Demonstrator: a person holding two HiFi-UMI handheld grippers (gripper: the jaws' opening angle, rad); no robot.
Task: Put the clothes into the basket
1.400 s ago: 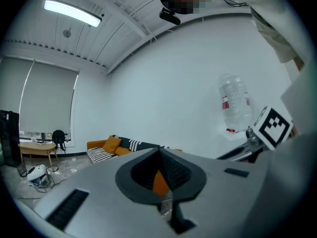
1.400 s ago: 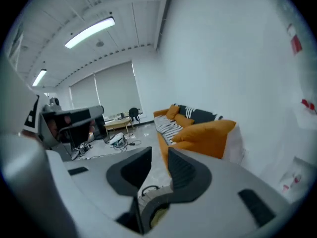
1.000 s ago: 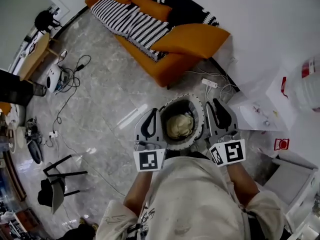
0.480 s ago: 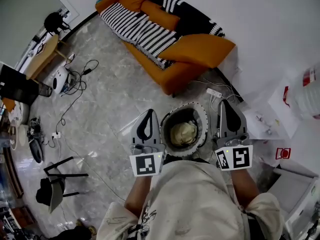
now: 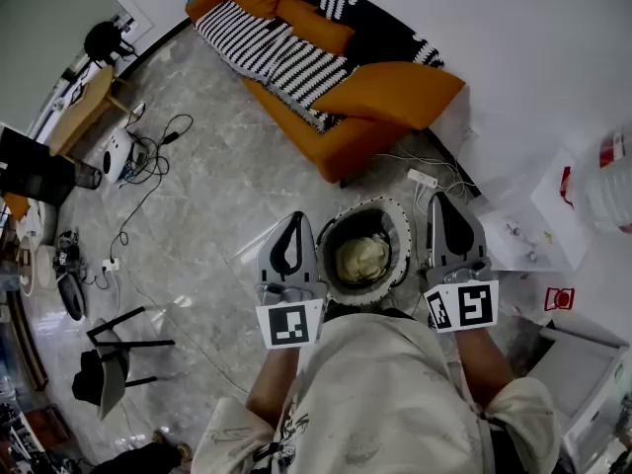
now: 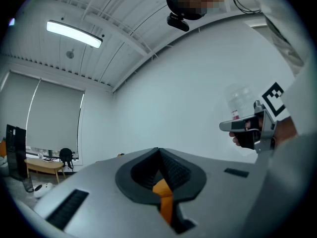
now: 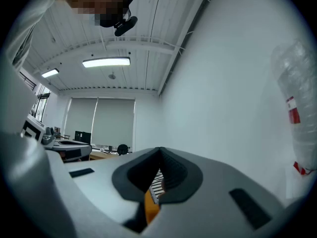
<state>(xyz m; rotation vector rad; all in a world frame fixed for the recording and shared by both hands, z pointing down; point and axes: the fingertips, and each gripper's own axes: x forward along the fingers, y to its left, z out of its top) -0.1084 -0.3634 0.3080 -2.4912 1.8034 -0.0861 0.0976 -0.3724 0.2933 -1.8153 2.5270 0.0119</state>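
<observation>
Left tongs (image 5: pixel 293 227) clenched and empty, with bare floor (image 5: pixel 197 215) wide open out to their left. The basket (image 5: pixel 399 227) stands on the floor below and between both tongs, its rim showing just inside each, pale clothes (image 5: pixel 361 258) bundled inside it. Right tongs (image 5: pixel 443 210) clenched too, nothing held, white wall (image 5: pixel 553 57) and clutter crowding their right, orange sofa (image 5: pixel 375 117) edge ahead of both.

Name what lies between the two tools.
The basket, with a pale garment inside, sits between the left tool and the right tool; the head view shows it.
</observation>
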